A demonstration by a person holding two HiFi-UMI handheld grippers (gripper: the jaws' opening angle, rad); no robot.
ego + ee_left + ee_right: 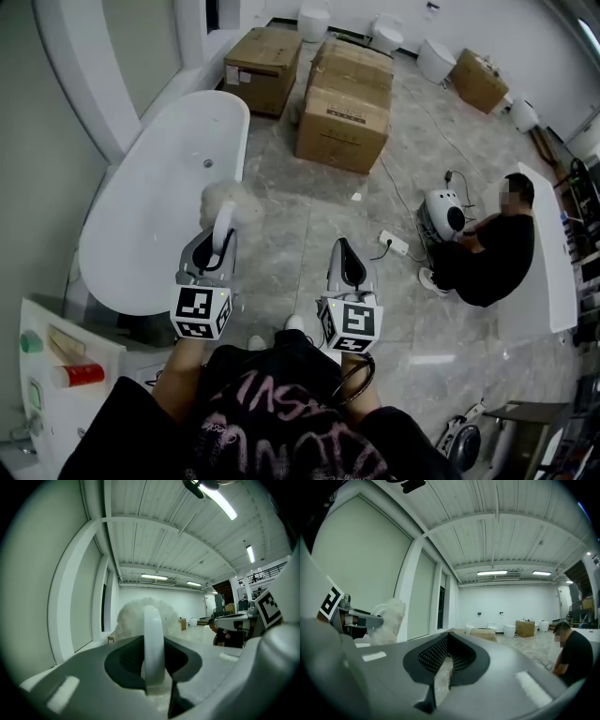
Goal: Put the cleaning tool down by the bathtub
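Left hand-held gripper (219,247): lower left of centre in the head view, jaws pinching the cleaning tool's white handle (153,644).
Grip: in the left gripper view the handle stands upright in the middle of the frame, squeezed between the two dark pads (124,660), its narrow edge to the camera.
Cleaning tool (225,214): held in the air and reaching past the jaw tips. Its fluffy white head (228,199) is at the far end, above the gripper in the head view.
Long axis: runs up the head view from the jaws, leaning slightly right, with the head pointing away from the person.
Place: the head shows at the right rim of the white bathtub (141,216), where the rim meets the grey marbled floor (309,220). Whether it touches either cannot be told.
Right hand-held gripper (347,255): lower centre of the head view, well apart from the tool, its jaws pressed together at the tips with nothing between them.
Right gripper view: tool and left gripper show at the left edge, fluffy head upward.
Background: cardboard boxes (342,117) at upper centre; a seated person (492,253) at the right.
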